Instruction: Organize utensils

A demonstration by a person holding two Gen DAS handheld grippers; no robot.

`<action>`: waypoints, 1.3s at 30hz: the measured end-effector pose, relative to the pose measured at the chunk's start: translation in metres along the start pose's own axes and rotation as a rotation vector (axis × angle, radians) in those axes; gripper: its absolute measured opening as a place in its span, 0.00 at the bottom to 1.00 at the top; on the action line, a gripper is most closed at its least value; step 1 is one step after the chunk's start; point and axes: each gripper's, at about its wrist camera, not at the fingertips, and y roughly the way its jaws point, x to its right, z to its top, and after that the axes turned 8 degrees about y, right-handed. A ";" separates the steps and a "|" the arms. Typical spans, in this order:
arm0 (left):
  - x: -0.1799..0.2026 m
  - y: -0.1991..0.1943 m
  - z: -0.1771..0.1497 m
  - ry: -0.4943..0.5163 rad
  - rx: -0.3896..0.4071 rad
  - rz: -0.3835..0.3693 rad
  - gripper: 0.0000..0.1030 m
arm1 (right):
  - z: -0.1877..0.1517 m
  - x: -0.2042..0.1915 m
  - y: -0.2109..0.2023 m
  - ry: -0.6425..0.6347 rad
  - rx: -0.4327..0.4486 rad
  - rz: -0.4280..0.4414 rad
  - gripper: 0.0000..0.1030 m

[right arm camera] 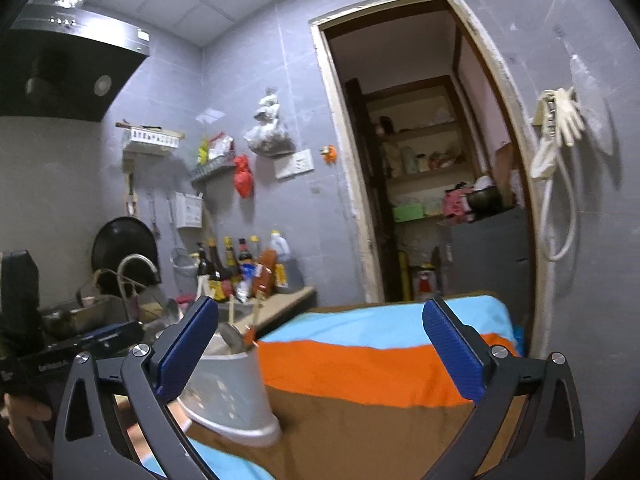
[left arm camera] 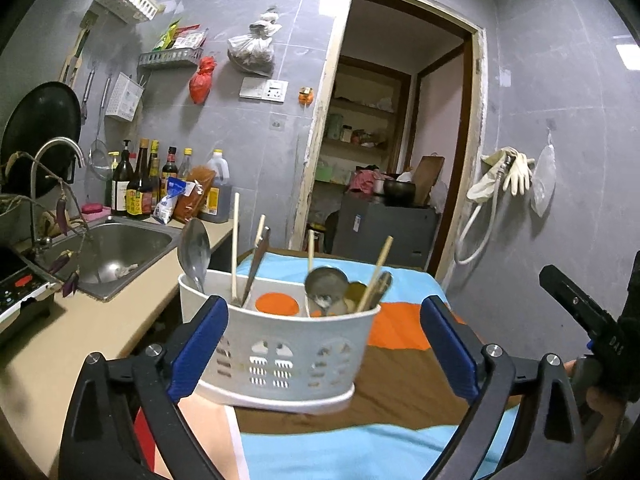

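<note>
A white slotted utensil caddy (left arm camera: pixel 280 354) stands on a striped cloth-covered table (left arm camera: pixel 400 332). It holds a large spoon (left arm camera: pixel 194 250), chopsticks (left arm camera: pixel 235 248), a knife (left arm camera: pixel 256 264) and a ladle (left arm camera: pixel 326 284). My left gripper (left arm camera: pixel 324 344) is open, its blue fingers either side of the caddy, apart from it. My right gripper (right arm camera: pixel 320 350) is open and empty above the cloth; the caddy (right arm camera: pixel 228 392) sits by its left finger. The right gripper's body also shows at the right edge of the left wrist view (left arm camera: pixel 580 312).
A steel sink (left arm camera: pixel 108 252) with tap (left arm camera: pixel 56 160) and a counter are on the left, with sauce bottles (left arm camera: pixel 140 184) at the back. A stove (left arm camera: pixel 16 288) is at far left. An open doorway (left arm camera: pixel 396 140) lies behind the table. Gloves (left arm camera: pixel 508 172) hang on the right wall.
</note>
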 end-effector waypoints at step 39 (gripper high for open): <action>0.061 -0.059 -0.064 0.089 -0.032 0.038 0.92 | -0.049 -0.005 -0.096 -0.112 -0.060 -0.211 1.00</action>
